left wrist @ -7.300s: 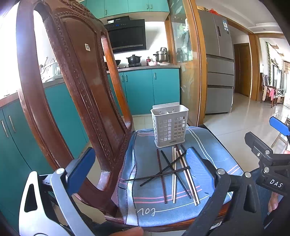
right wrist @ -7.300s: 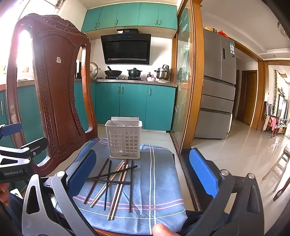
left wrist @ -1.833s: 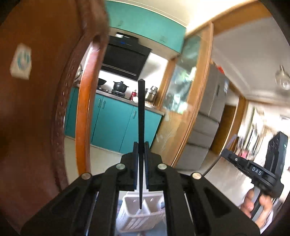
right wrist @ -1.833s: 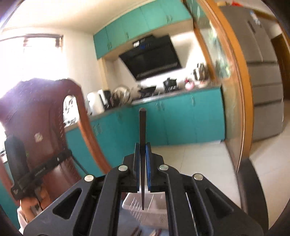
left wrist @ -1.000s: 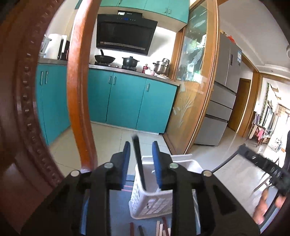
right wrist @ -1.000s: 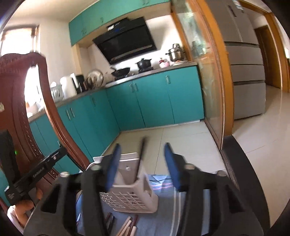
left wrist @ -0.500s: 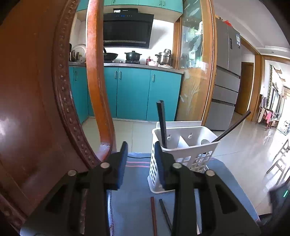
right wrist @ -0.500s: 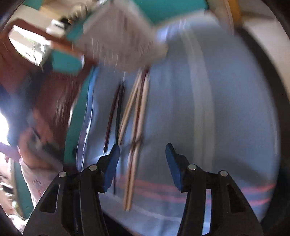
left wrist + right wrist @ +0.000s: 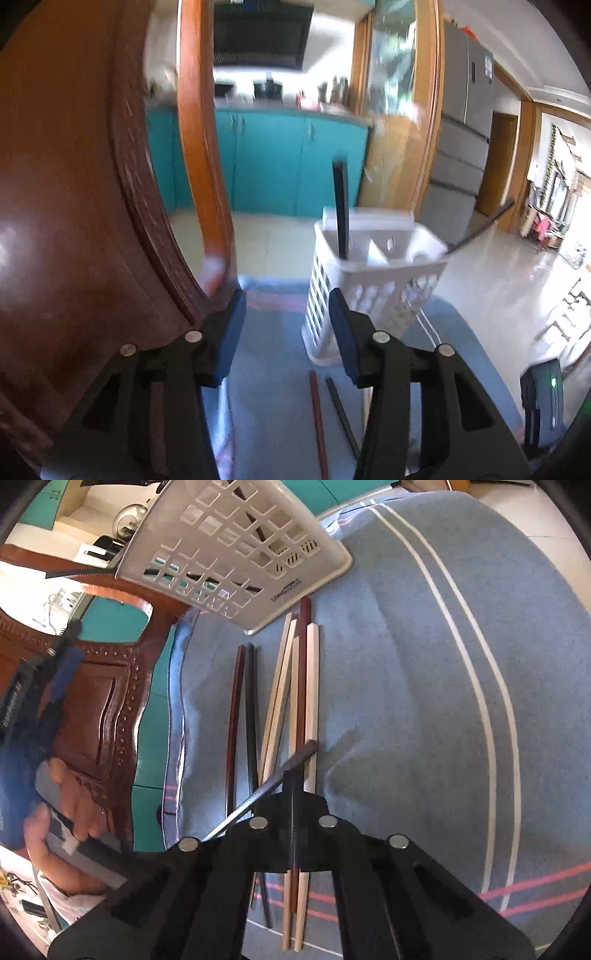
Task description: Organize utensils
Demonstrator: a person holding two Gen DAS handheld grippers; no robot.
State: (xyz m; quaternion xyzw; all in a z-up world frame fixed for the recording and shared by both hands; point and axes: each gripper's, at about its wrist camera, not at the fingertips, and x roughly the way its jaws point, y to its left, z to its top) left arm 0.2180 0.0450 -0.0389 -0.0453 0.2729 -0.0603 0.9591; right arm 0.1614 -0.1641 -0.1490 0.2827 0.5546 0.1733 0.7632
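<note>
1. Lifting one dark stick (image 9: 266, 786) out of the pile (image 9: 310, 686) looks like the step in hand. The right gripper (image 9: 293, 771) has just closed, and its jaws are pressed together on that stick near its thick end.
2. The stick crosses the jaws at a slant, with its thin end trailing toward 8 o'clock. I would raise it slowly and straight up, so that the tail does not drag the pale sticks beneath it.
3. The grip sits far from the stick's middle, so it may pivot. It would be wise to check that it hangs steady before swinging it over.
4. The pile lies on the cloth (image 9: 424, 664) at 12 o'clock from the right jaws. The basket (image 9: 236, 554) stands just beyond it at 11 o'clock.
5. The right gripper points steeply down at the cloth and is rolled, so the basket looks tipped in its view.
6. The left gripper (image 9: 286, 325) points gently downward, close beside the chair back (image 9: 74, 221) at its 9 o'clock. Its jaws have just been opening. They are spread with nothing between them.
7. From the left jaws the basket (image 9: 373, 295) is at 1 o'clock. One upright stick (image 9: 341, 206) is in its left compartment, and a leaning stick (image 9: 480, 229) pokes out toward 2 o'clock.
8. A hand (image 9: 62, 812) holding the left tool shows at 8 o'clock in the right view.
</note>
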